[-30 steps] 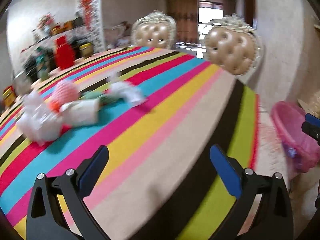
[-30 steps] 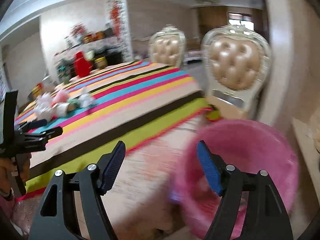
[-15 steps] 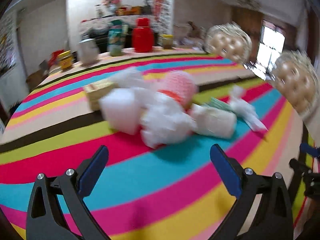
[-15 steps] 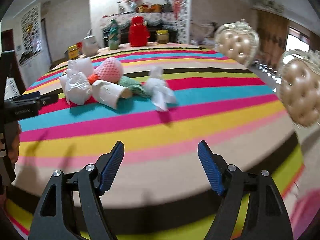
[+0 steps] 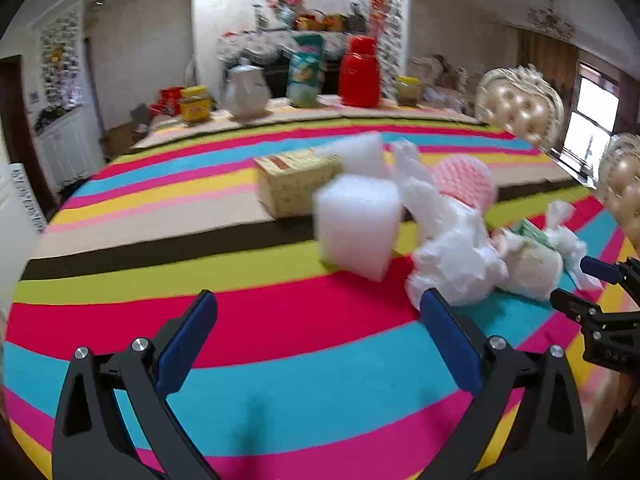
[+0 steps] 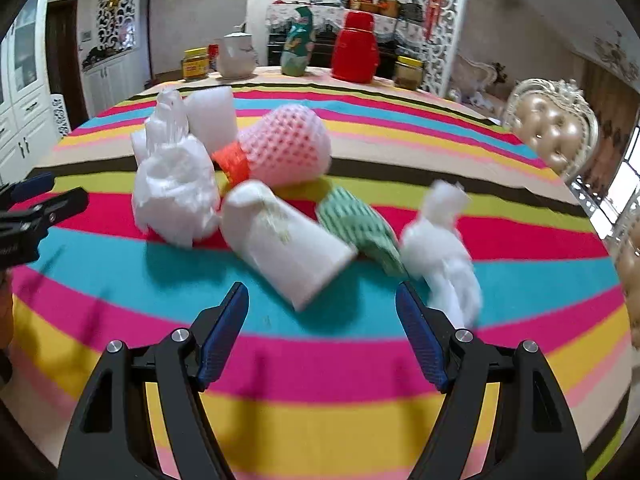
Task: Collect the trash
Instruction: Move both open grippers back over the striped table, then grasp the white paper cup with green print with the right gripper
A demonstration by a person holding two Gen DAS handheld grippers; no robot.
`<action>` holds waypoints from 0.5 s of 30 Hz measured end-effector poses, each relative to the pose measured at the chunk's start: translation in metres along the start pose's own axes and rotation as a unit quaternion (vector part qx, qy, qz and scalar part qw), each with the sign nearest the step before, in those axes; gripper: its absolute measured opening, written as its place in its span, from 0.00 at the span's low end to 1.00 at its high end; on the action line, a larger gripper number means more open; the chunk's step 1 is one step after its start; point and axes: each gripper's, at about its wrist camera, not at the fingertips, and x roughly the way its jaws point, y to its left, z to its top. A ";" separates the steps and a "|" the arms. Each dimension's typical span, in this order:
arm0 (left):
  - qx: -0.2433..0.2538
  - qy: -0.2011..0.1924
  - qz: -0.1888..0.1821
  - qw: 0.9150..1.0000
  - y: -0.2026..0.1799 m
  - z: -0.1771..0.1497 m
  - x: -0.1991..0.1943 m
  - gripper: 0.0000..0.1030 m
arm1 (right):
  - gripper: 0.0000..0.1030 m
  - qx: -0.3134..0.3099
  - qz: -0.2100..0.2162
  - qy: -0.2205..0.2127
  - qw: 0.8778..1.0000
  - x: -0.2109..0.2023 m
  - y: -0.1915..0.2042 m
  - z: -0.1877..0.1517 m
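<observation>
From the left wrist camera, the left gripper (image 5: pixel 316 338) hung over a striped tablecloth (image 5: pixel 280 320), its blue-padded jaws spread wide with nothing between them. The trash pile lay ahead and to the right: a white foam block (image 5: pixel 358 228), a crumpled white plastic bag (image 5: pixel 452 256), a yellow carton (image 5: pixel 294 188) and pink foam netting (image 5: pixel 466 180).

From the right wrist camera, the right gripper (image 6: pixel 322 334) was also wide open and empty, above the cloth. Just beyond its tips lay a white paper cup (image 6: pixel 284 242) on its side, beside a green netted wrapper (image 6: pixel 360 226) and white tissue (image 6: pixel 448 252).
</observation>
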 end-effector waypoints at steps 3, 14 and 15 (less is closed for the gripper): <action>-0.023 -0.027 0.029 0.999 0.012 0.004 -0.009 0.95 | 0.70 -0.006 0.016 -0.002 1.000 0.006 0.006 0.010; -0.084 -0.023 0.035 0.996 0.038 0.007 -0.008 0.95 | 0.68 -0.043 0.037 0.021 0.998 0.025 0.019 0.022; -0.084 -0.023 0.035 0.996 0.038 0.007 -0.008 0.95 | 0.65 -0.047 0.036 0.023 0.998 0.022 0.021 0.020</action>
